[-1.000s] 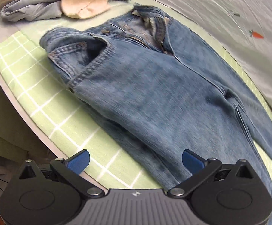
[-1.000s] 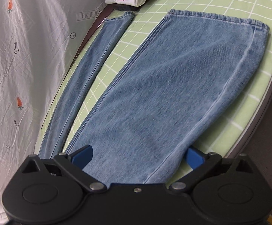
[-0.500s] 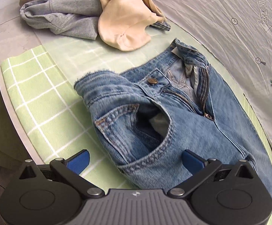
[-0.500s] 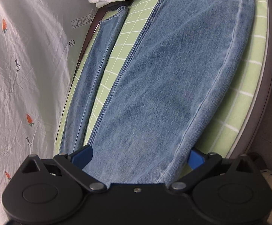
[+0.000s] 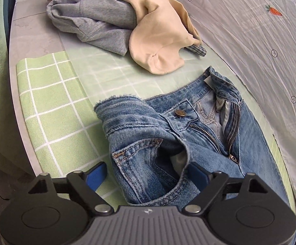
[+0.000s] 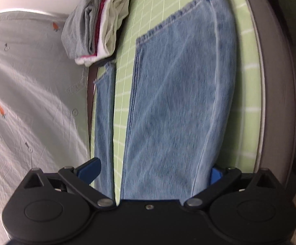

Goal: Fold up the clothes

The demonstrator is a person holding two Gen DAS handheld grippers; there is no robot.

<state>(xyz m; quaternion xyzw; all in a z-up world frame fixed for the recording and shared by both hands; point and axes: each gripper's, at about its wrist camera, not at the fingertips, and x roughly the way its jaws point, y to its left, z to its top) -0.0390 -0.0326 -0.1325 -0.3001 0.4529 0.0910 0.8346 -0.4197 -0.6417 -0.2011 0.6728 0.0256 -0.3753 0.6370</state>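
A pair of blue jeans (image 5: 168, 143) lies flat on the green checked mat (image 5: 52, 102), fly open, waistband rumpled. My left gripper (image 5: 148, 175) is open, its blue fingertips either side of the front pocket at the waist's near corner. In the right wrist view the jeans' wide leg (image 6: 178, 102) runs away to its hem, with the second leg (image 6: 104, 122) narrow along the mat's left edge. My right gripper (image 6: 152, 173) is open, its jaws straddling the wide leg near the knee.
A heap of unfolded grey and beige clothes (image 5: 127, 26) lies beyond the waistband. A stack of folded clothes (image 6: 94, 28) sits past the leg hems. A grey carrot-print sheet (image 5: 260, 40) borders the mat's far side. The table edge (image 6: 274, 81) runs along the right.
My left gripper has moved along the jeans toward the waist and now frames the front pocket. My right view has swung, bringing the leg hems and the folded stack into view.
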